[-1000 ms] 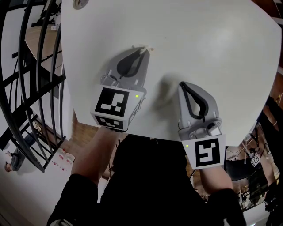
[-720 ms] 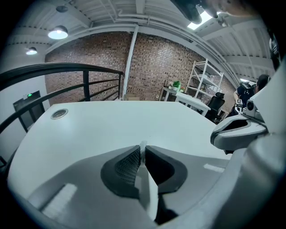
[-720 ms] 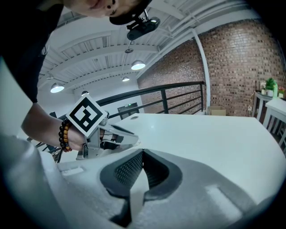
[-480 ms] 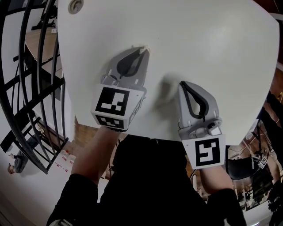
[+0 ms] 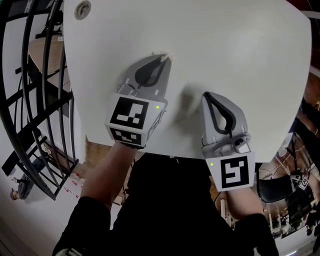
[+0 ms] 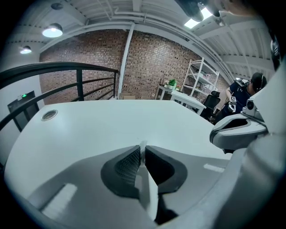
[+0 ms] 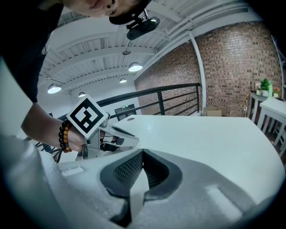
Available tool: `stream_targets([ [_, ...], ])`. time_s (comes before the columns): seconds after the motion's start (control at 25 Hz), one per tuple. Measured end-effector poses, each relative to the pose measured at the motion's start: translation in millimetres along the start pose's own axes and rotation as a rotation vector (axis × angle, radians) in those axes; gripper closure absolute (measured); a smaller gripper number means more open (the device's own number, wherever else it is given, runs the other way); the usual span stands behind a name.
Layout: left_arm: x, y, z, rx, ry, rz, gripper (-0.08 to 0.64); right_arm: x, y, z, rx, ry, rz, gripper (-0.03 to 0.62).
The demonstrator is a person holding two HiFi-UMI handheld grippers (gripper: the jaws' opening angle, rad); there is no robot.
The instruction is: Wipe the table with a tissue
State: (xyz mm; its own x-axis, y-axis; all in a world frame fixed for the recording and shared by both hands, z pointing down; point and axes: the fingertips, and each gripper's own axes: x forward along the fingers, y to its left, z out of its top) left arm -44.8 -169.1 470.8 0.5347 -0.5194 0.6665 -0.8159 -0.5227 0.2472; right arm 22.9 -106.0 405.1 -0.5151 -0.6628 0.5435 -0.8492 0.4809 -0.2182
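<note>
The white table (image 5: 240, 60) fills the head view. My left gripper (image 5: 165, 58) lies low over the table's left part, its jaws shut on a small white scrap of tissue (image 5: 168, 56) that pokes out at the tips. The left gripper view shows that tissue (image 6: 143, 144) as a thin sliver between the closed pads. To the right and nearer the front edge, my right gripper (image 5: 204, 95) is shut with nothing in it. In the right gripper view, its jaws (image 7: 142, 152) meet, and the left gripper (image 7: 117, 139) shows beyond them.
A round cable hole (image 5: 82, 9) sits at the table's far left corner. A black railing (image 5: 30, 85) runs along the left side over a drop to a lower floor. The table's front edge (image 5: 165, 154) is close to my body. White shelves (image 6: 199, 82) and a seated person (image 6: 250, 91) are far behind.
Both grippers stay shut and almost in place; the head view has shifted slightly, so the cable hole shows lower in the picture.
</note>
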Motion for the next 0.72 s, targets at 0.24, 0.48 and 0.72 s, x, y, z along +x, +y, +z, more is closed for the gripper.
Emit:
stream_targets([
  [0.24, -4, -9, 4, 0.013, -0.01, -0.028, 0.517, -6, 0, 3, -0.006, -0.003, -0.015, 0.6],
  [0.48, -13, -16, 13, 0.014, -0.039, -0.037, 0.517, -13, 3, 12, -0.017, -0.032, -0.022, 0.6],
  [0.72, -34, -22, 22, 0.017, -0.071, -0.037, 0.517, -24, 13, 26, -0.043, -0.059, -0.025, 0.6],
])
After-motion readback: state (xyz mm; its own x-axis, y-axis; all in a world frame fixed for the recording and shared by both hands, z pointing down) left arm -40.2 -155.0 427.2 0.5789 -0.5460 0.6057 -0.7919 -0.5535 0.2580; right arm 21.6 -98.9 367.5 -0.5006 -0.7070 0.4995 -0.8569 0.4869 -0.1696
